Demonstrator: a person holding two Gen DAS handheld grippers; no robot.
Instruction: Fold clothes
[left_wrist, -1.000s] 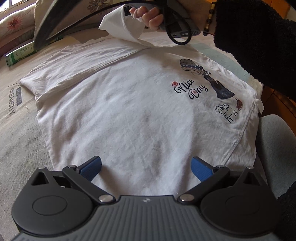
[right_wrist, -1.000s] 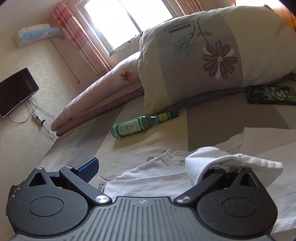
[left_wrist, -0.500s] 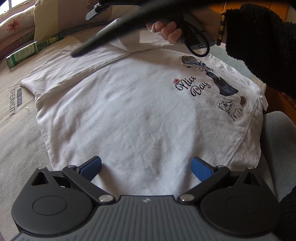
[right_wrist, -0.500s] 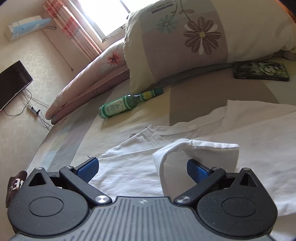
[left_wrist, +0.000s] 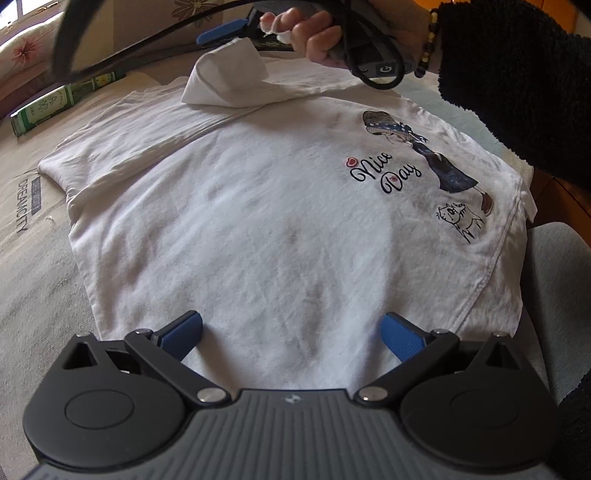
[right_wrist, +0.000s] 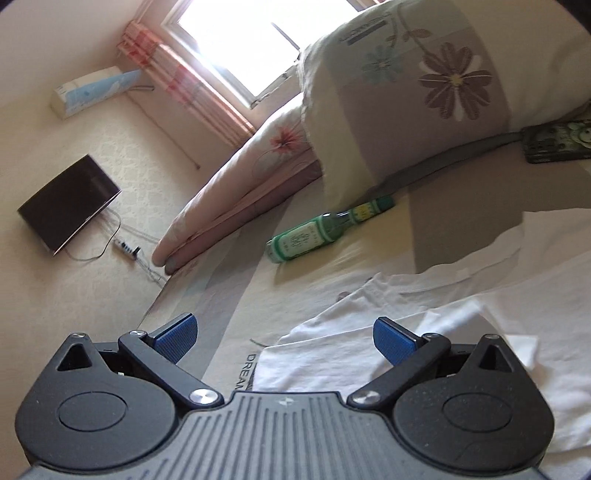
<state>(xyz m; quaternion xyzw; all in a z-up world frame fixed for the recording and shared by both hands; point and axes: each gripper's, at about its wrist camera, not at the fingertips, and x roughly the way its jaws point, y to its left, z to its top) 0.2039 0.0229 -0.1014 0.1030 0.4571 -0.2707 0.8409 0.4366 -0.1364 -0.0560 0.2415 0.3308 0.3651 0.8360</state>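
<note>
Since the earlier frames the right claw has let go of the sleeve and lifted off it; its blue fingers, which a second ago pinched the white cloth, now stand wide apart with nothing between them. The sleeve has dropped back as a loose upright fold on the shoulder of the white T-shirt, at about 11 o'clock in the left wrist view.

The T-shirt lies spread flat on the bed, print side up, with the words "Nice Day" and a small drawn figure at 2 o'clock. Its near hem runs just under the left claw, whose fingers are also spread open over the cloth, gripping nothing. In the right wrist view the shirt fills the area from 3 to 5 o'clock, below and to the right of the claw.

The person's right hand, in a fuzzy black sleeve with a bead bracelet, holds the right device just above the fallen sleeve, its black cable looping across the top at 11 o'clock. A green bottle lies on the bed beyond the shirt, near a flowered pillow. A dark phone-like slab rests at 2 o'clock by the pillow.
</note>
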